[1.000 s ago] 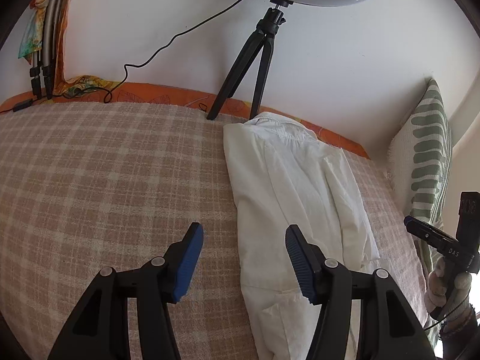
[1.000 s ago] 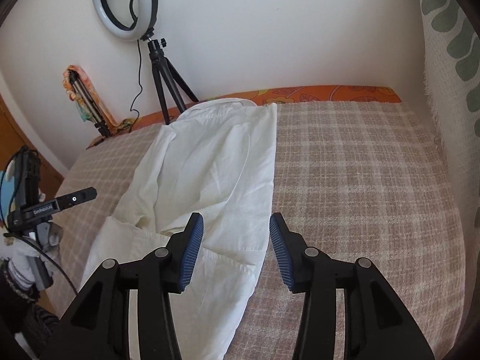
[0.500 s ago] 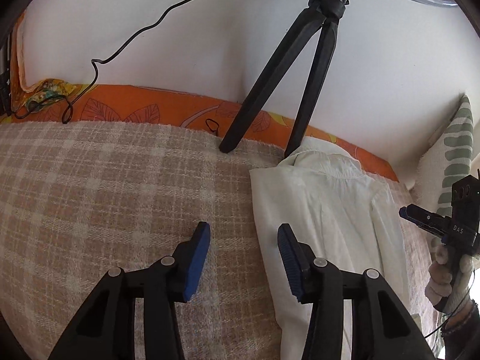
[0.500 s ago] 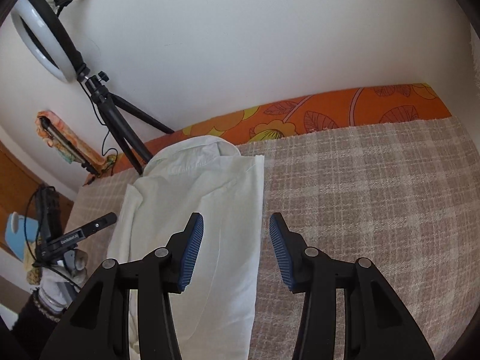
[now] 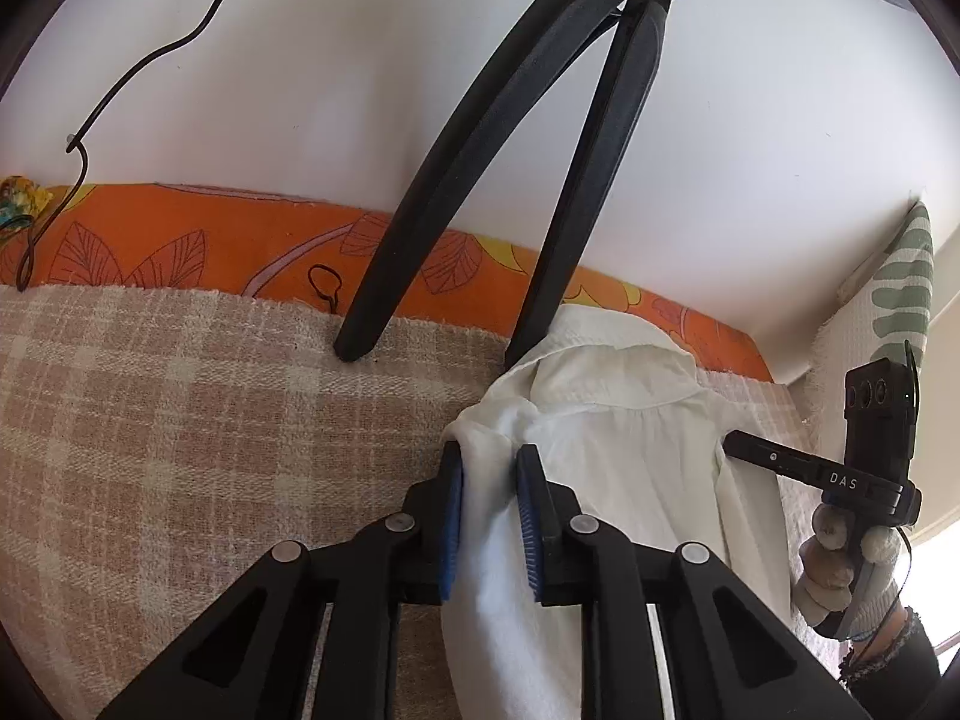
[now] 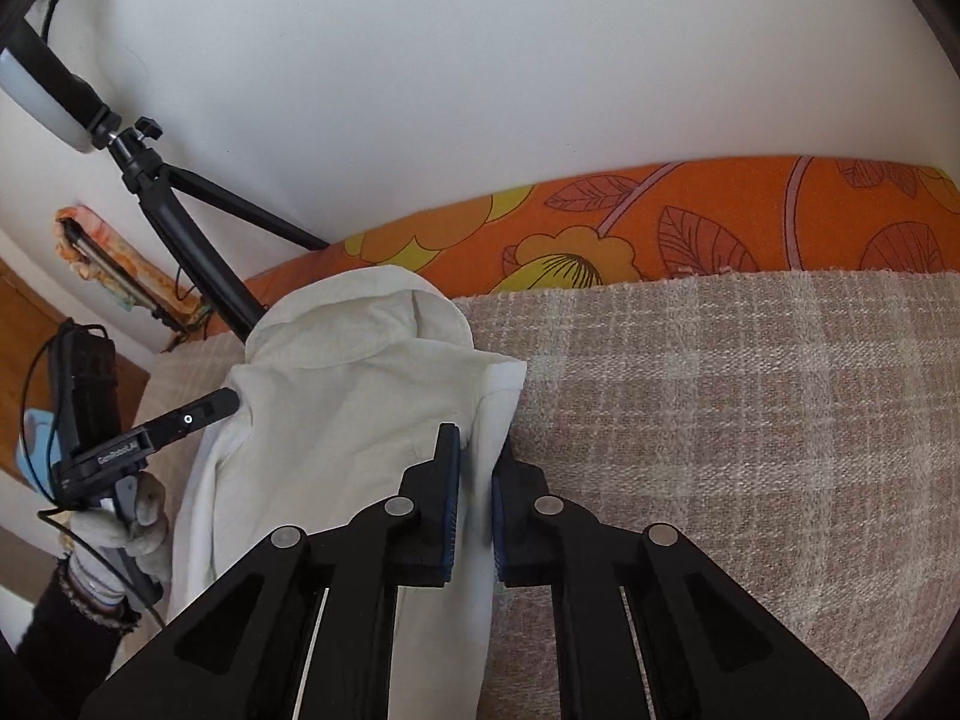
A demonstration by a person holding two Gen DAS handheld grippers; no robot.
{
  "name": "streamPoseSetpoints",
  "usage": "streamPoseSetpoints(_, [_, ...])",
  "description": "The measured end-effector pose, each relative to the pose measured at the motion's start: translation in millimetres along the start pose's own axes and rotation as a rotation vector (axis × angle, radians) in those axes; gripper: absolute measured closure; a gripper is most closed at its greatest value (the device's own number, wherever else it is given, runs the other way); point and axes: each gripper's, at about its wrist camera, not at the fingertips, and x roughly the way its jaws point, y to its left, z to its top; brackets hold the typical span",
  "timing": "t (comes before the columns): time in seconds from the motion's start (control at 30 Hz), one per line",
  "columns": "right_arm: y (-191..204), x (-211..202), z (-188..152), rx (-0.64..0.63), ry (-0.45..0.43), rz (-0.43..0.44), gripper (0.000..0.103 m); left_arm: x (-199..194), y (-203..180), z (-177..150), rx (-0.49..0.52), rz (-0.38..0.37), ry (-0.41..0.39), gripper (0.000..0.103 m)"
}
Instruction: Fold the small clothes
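While the left gripper (image 5: 487, 495) is closing on the left shoulder edge of the white shirt (image 5: 624, 456), with cloth between its blue pads (image 5: 451, 516), the right gripper (image 6: 475, 489) has pinched the right shoulder edge. The shirt lies flat on the checked blanket (image 5: 180, 450), its collar at the far edge. A thin bite of cloth could slip out when lifted, I think. Just past the collar stands the black tripod (image 5: 468, 168). Pulling the shirt up could bump its legs and tip the light.
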Motion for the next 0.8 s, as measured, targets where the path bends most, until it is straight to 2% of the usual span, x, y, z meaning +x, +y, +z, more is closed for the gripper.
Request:
streamPoseSetpoints(0.13, [4,-10,1,-0.022,-0.024,-0.01,0.102,-15,-2,-1,-0.01,-0.015,-0.061,0.099])
streamPoseSetpoints(0.5, [36,-81,-6,-0.079,-0.127,0.003,0.103,-77,-39,-14,0.046,-0.041,-0.132,0.102])
streamPoseSetpoints(0.8, [81,-143,-41,-0.111,-0.185,-0.004,0.103,-146,-65,-52,0.073,-0.051,-0.167,0.102])
